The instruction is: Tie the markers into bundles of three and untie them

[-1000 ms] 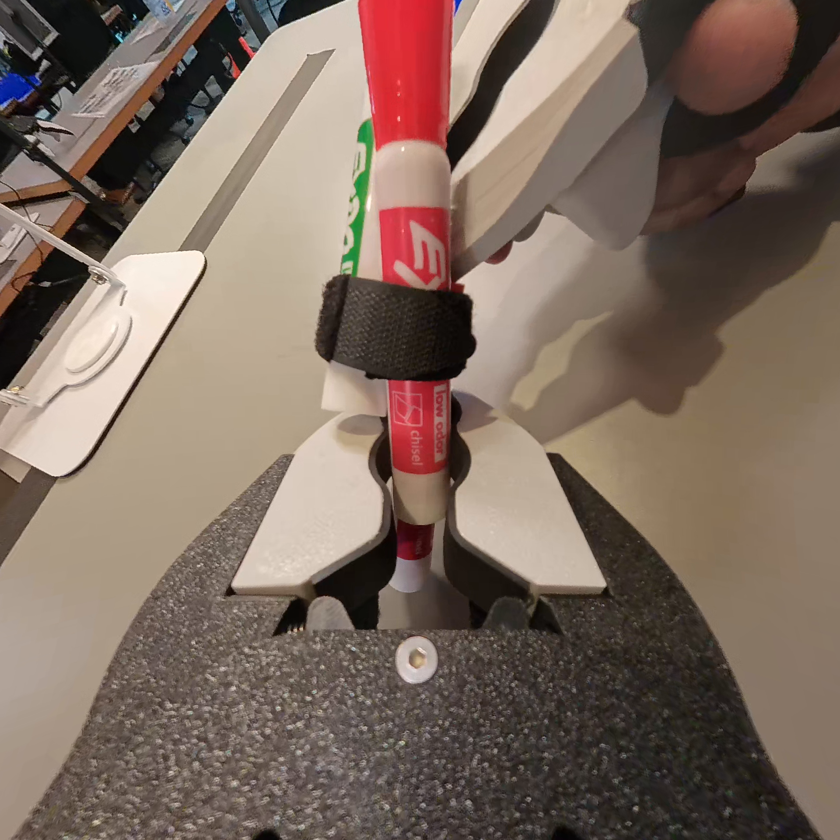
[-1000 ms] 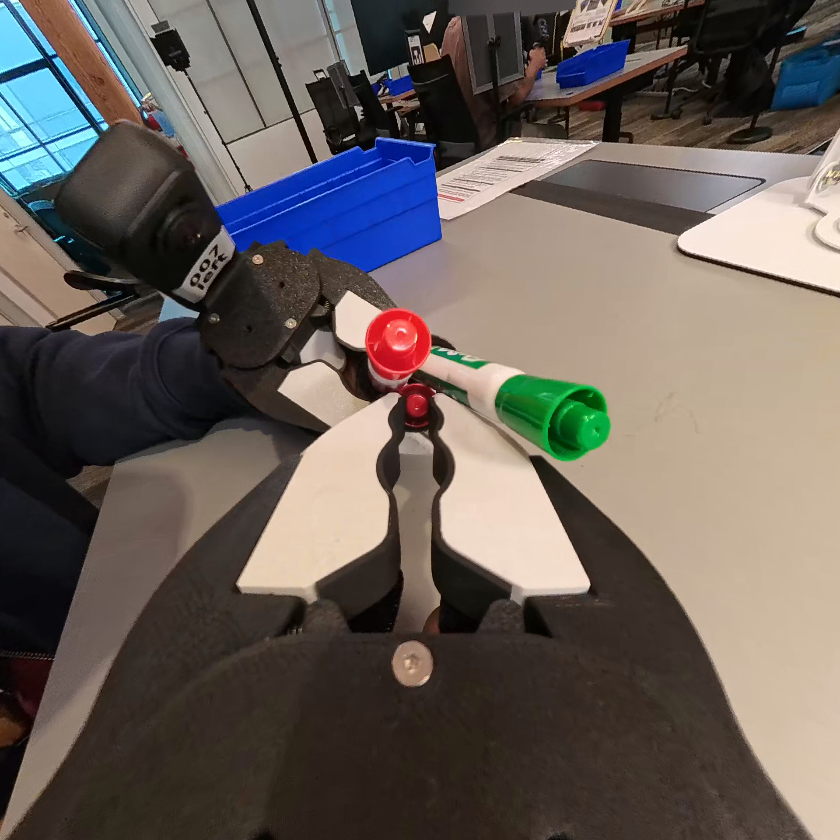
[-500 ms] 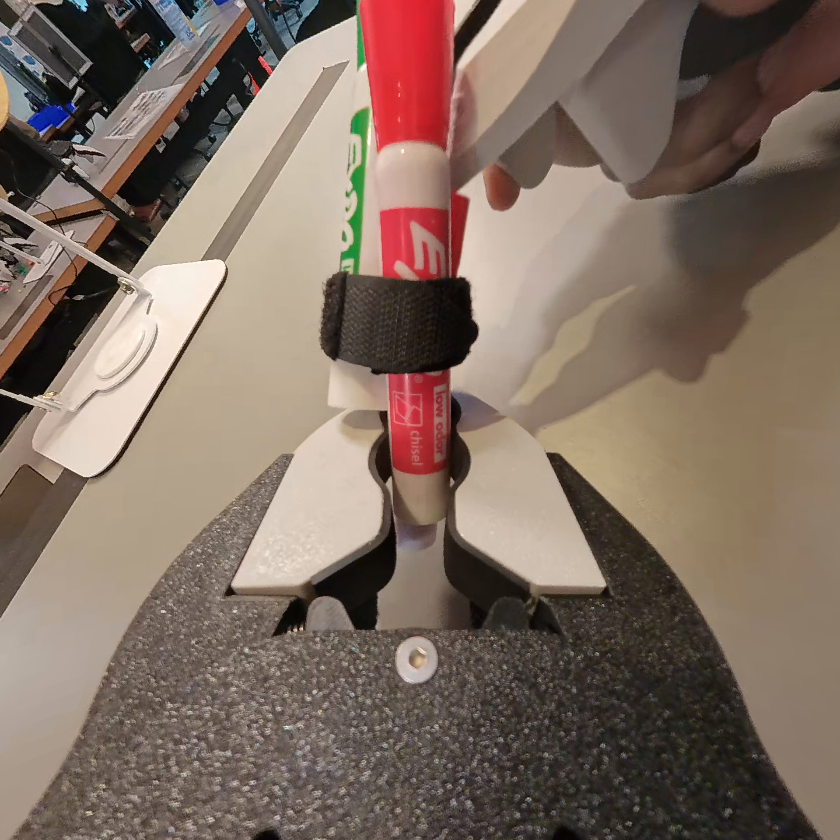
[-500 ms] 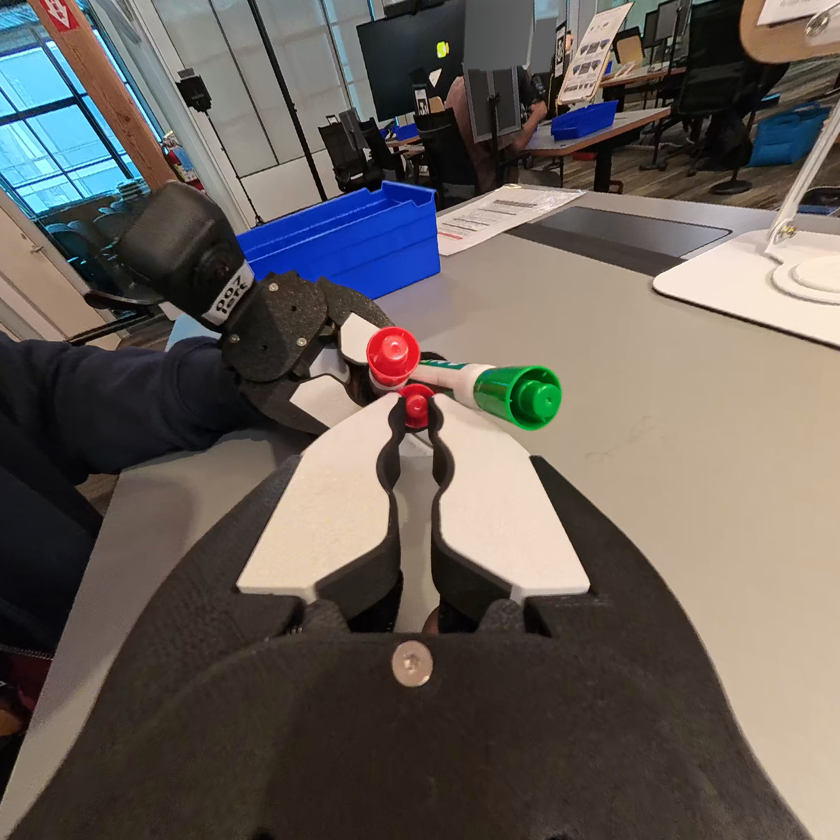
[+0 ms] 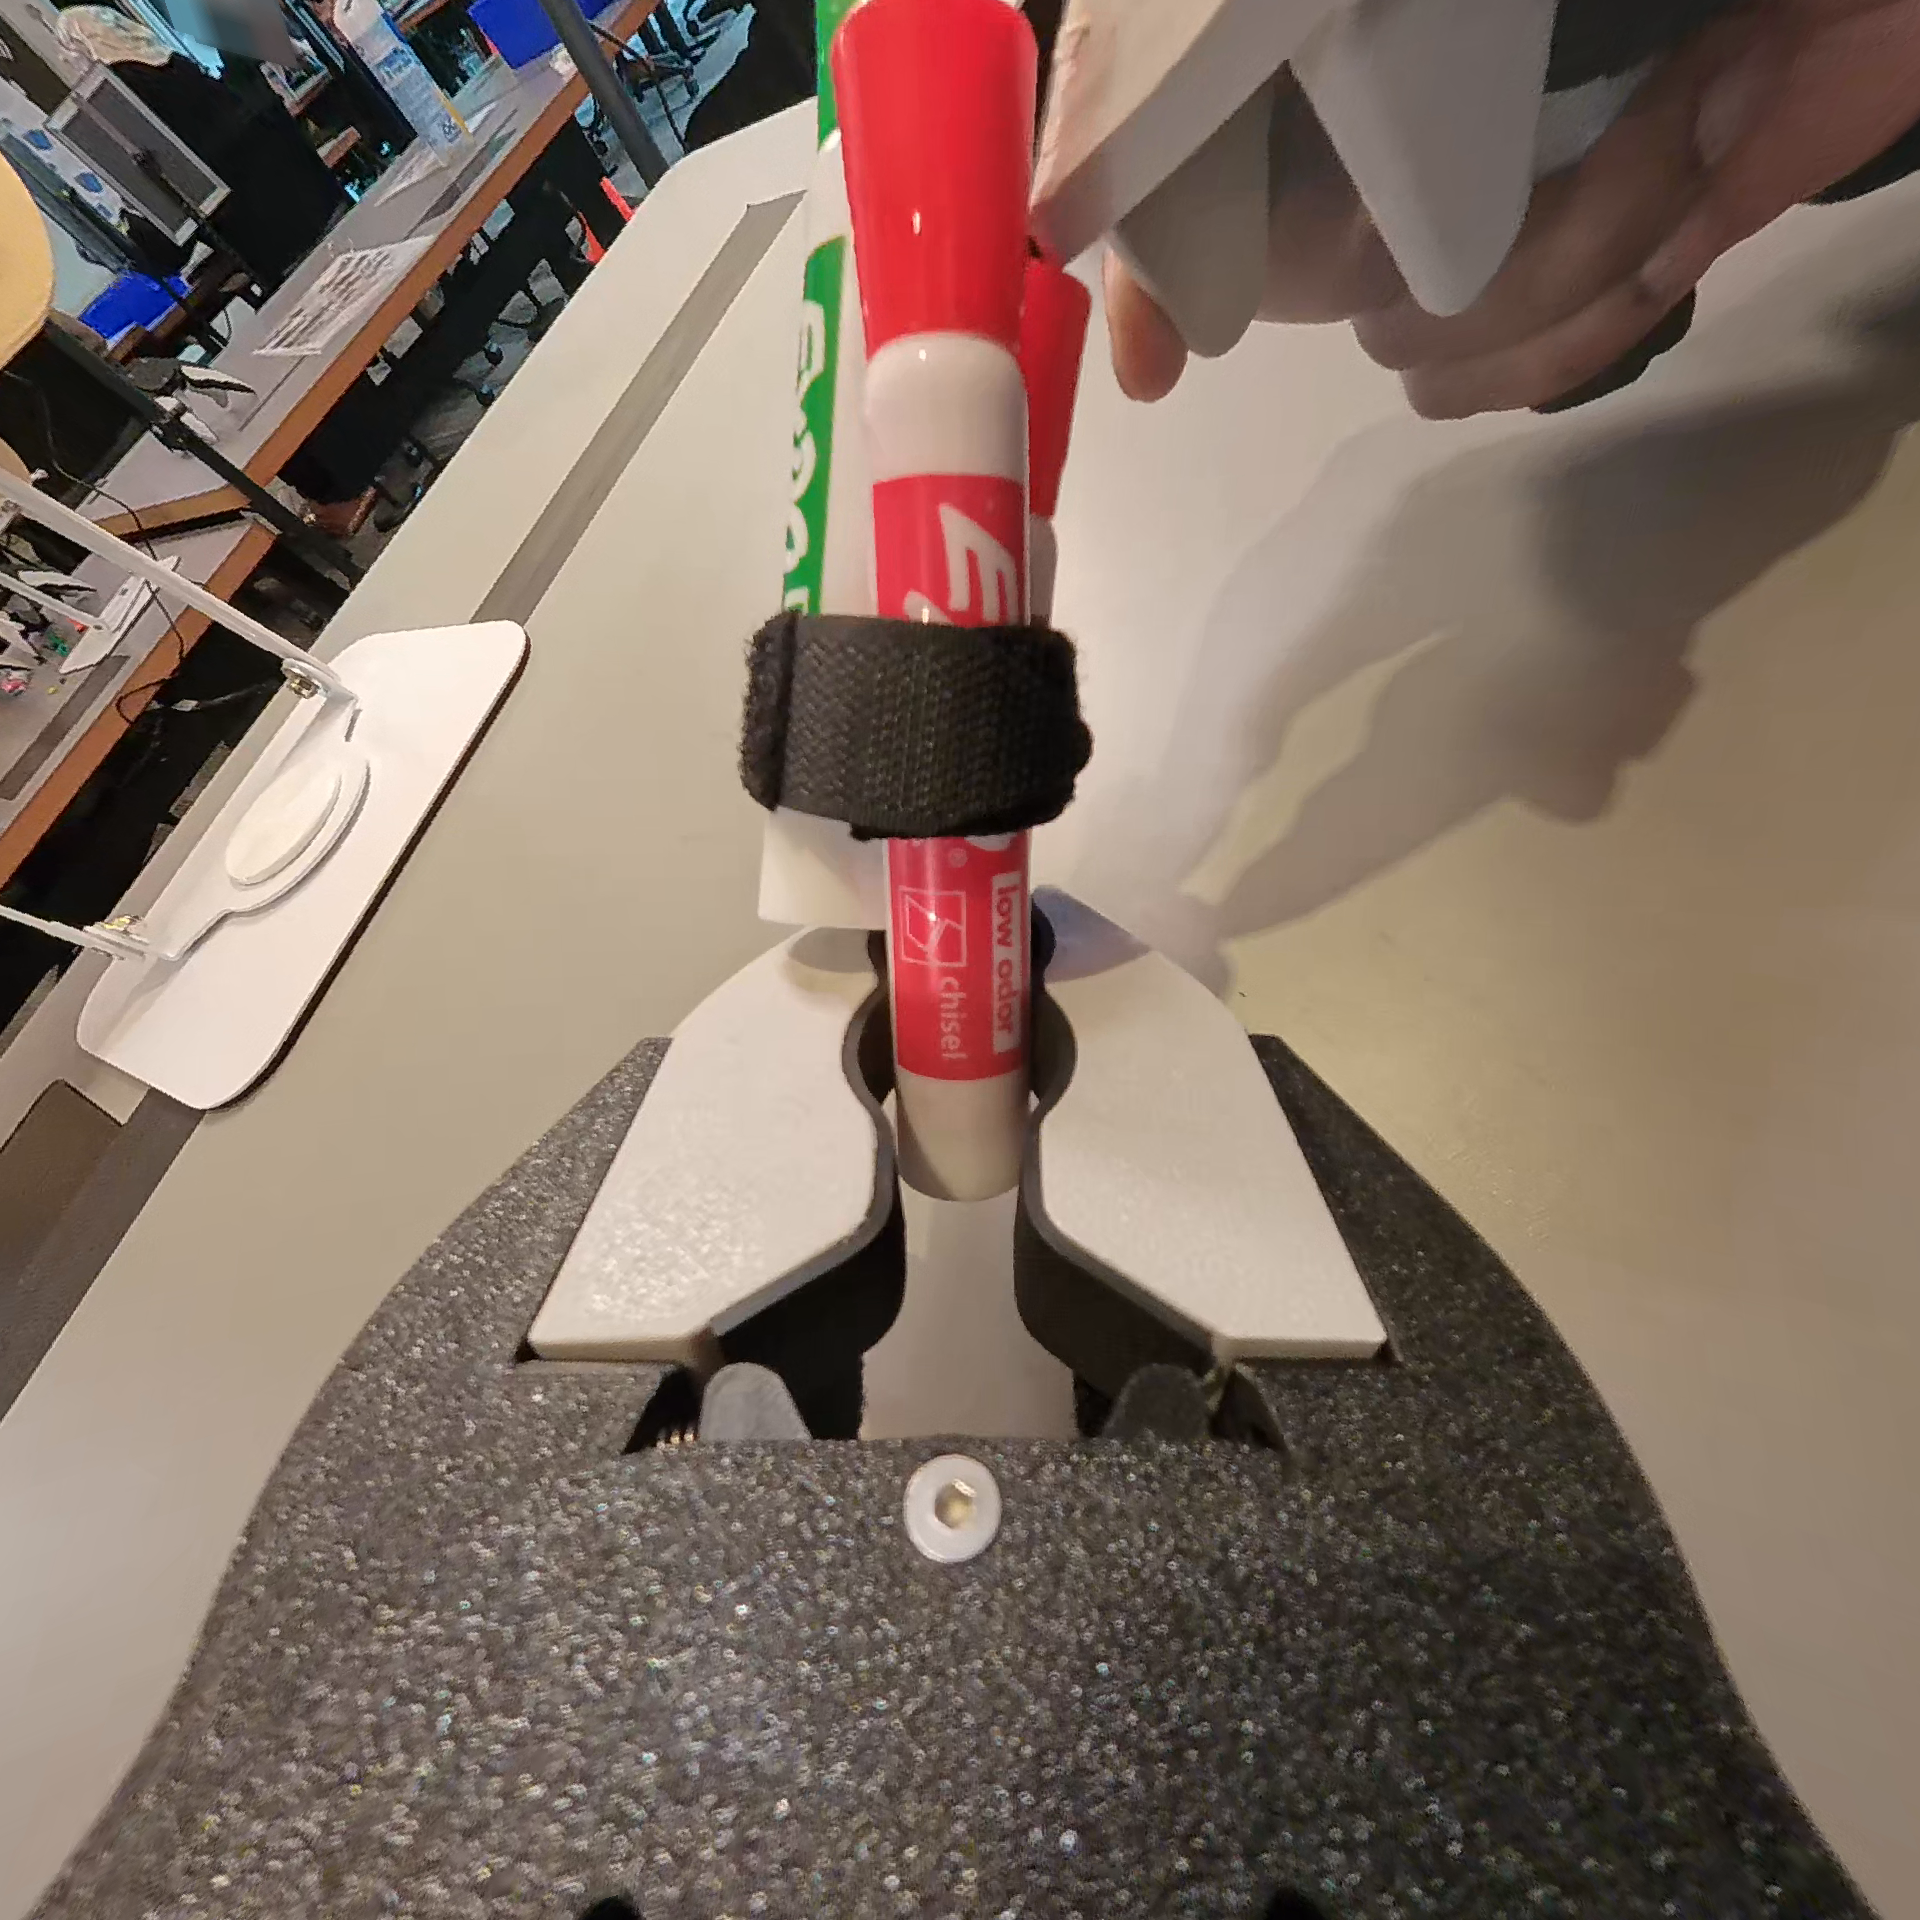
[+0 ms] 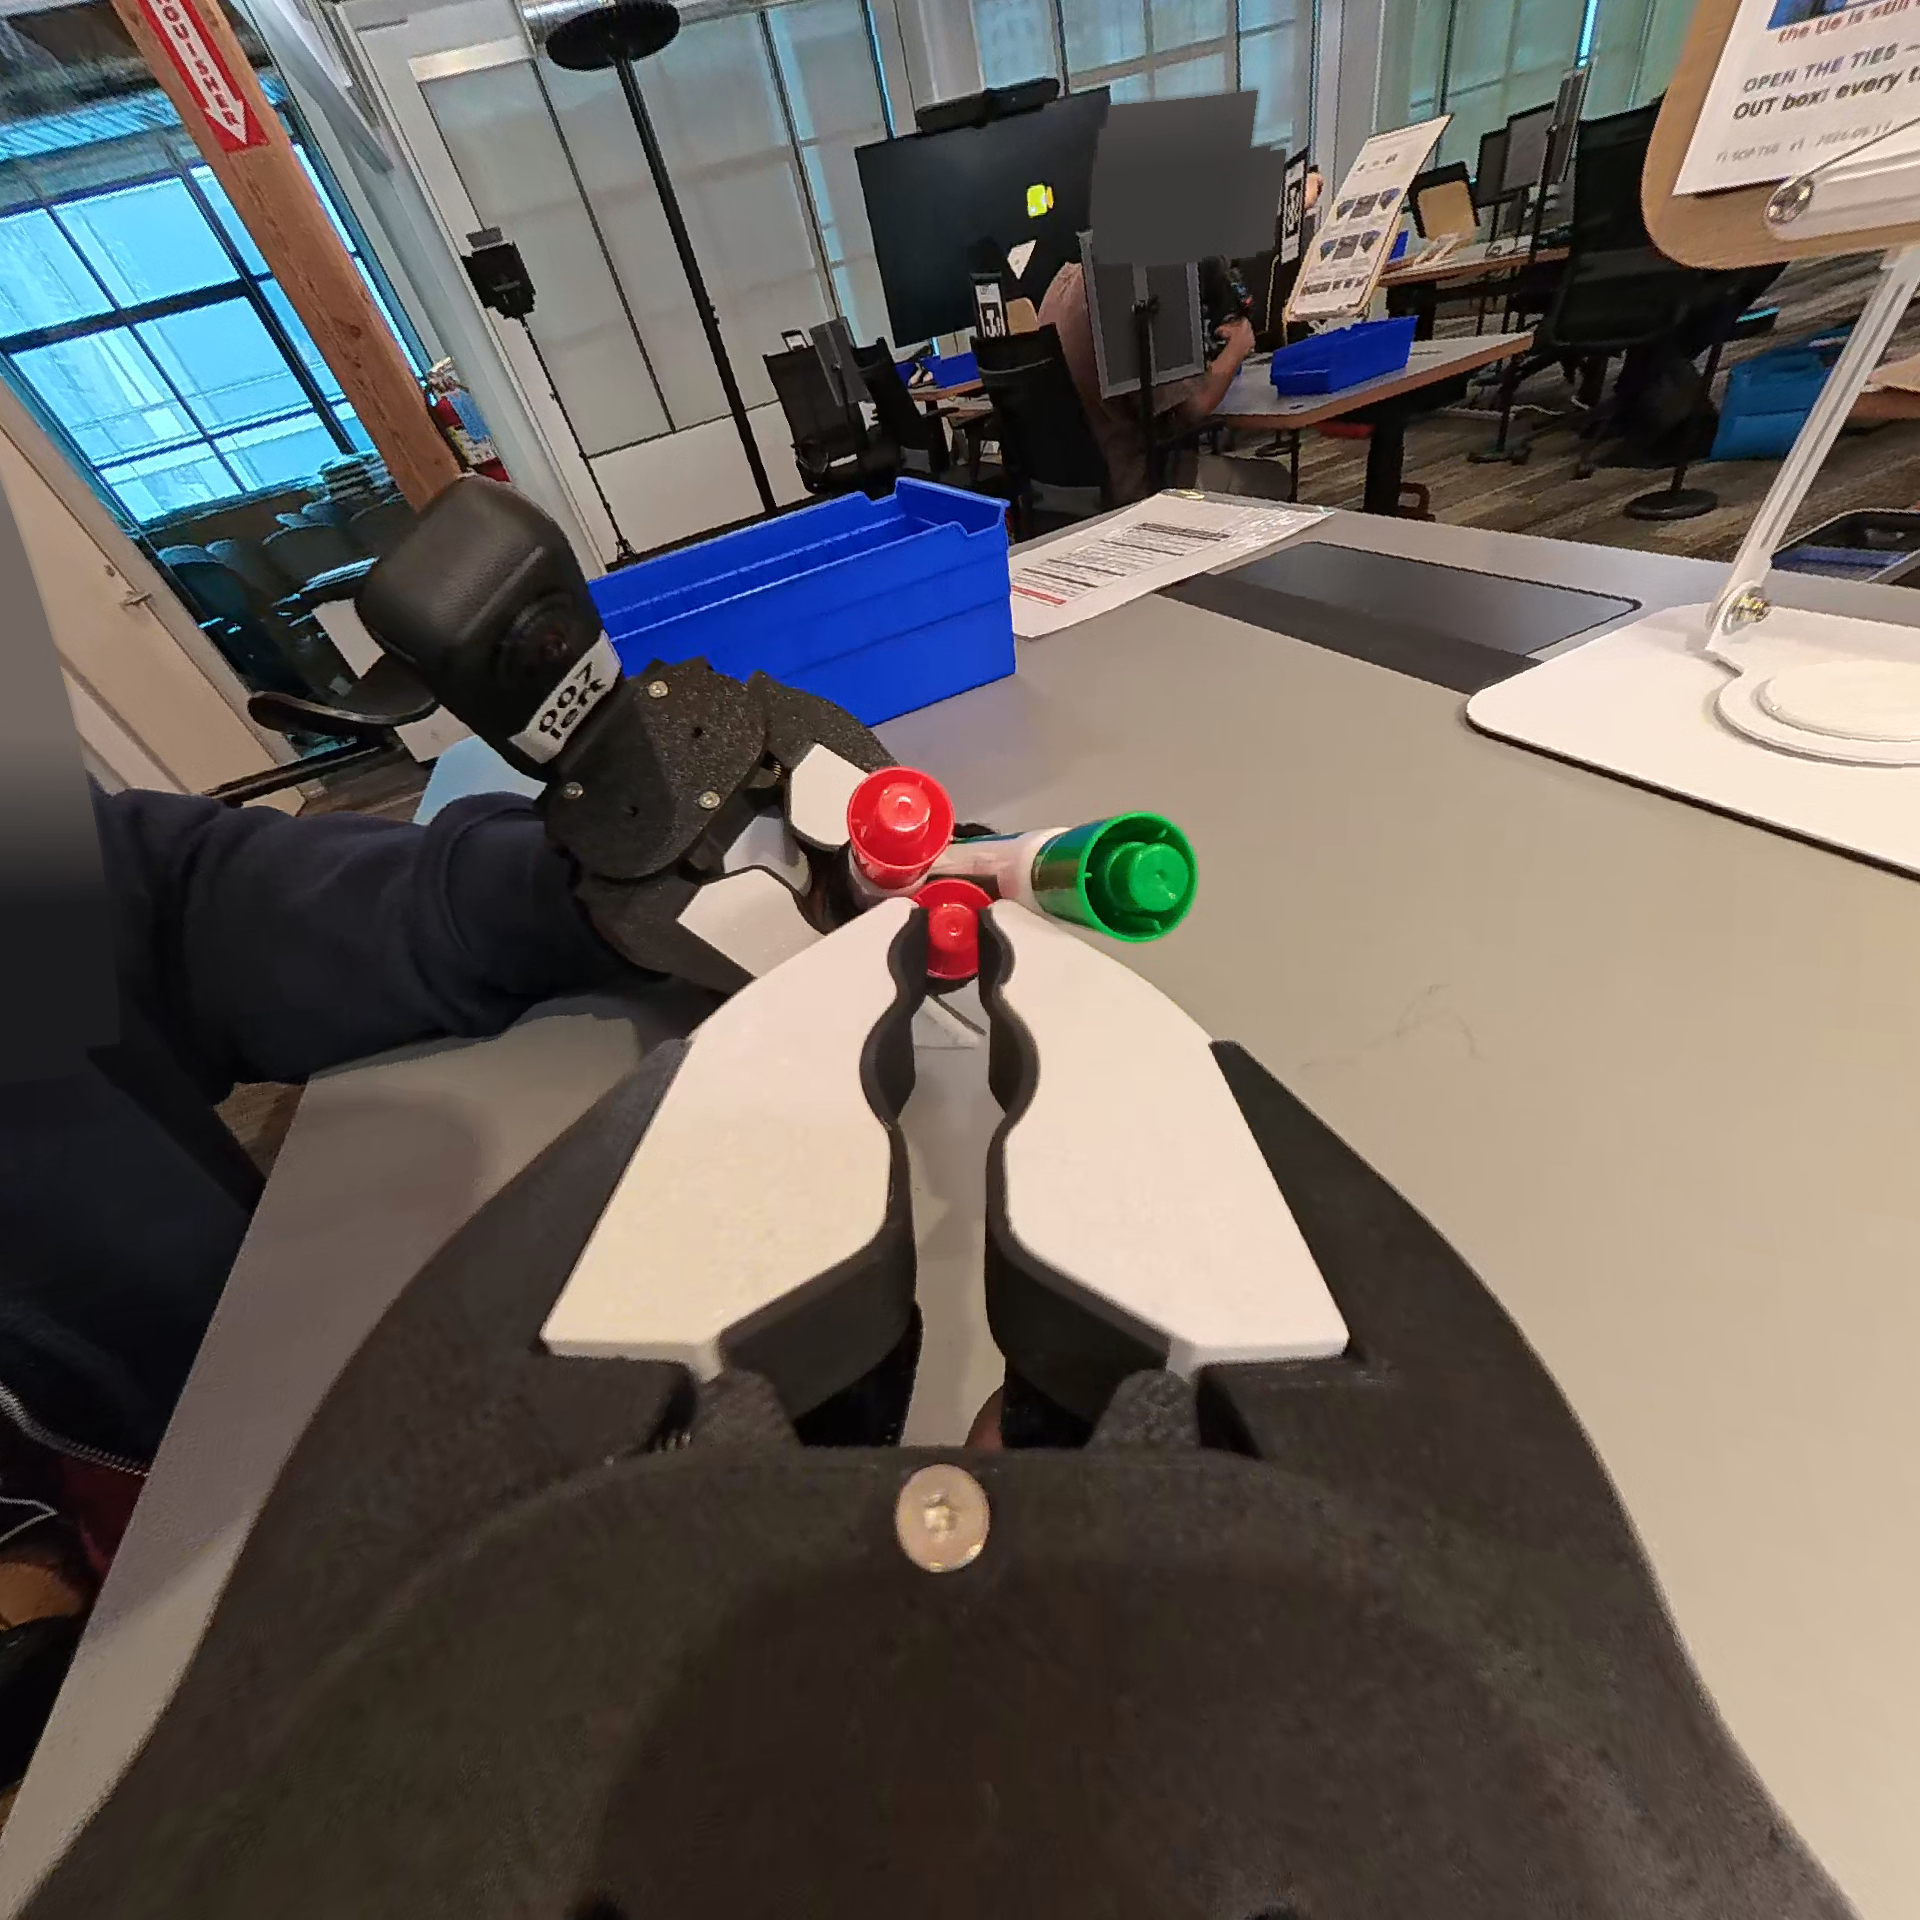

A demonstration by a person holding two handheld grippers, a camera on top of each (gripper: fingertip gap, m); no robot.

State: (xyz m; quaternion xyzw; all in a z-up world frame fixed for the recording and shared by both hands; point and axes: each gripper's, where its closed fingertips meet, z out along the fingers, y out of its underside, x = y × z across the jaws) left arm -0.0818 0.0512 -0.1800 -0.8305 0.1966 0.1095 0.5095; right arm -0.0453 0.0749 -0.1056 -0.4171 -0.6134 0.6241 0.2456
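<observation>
A bundle of three markers is wrapped in a black hook-and-loop strap (image 5: 914, 727). It holds an upper red marker (image 5: 940, 416), a green marker (image 5: 816, 395) and a second red marker (image 5: 1055, 374). My left gripper (image 5: 956, 1029) is shut on the tail end of the upper red marker and holds the bundle above the grey table (image 5: 1455, 1039). My right gripper (image 6: 948, 920) is shut on the cap of the second red marker (image 6: 948, 940), below the upper red cap (image 6: 899, 826) and the green cap (image 6: 1127, 878). The left gripper also shows in the right wrist view (image 6: 675, 790).
A blue bin (image 6: 821, 613) stands at the table's far edge, with a printed sheet (image 6: 1143, 545) and a dark inset panel (image 6: 1403, 613) beside it. A white stand base (image 6: 1662, 707) sits at the right; it also shows in the left wrist view (image 5: 312, 831).
The second red marker has slid along the bundle away from the left gripper; its tail no longer shows between the left fingers. Both grippers stay shut and have tilted upward.
</observation>
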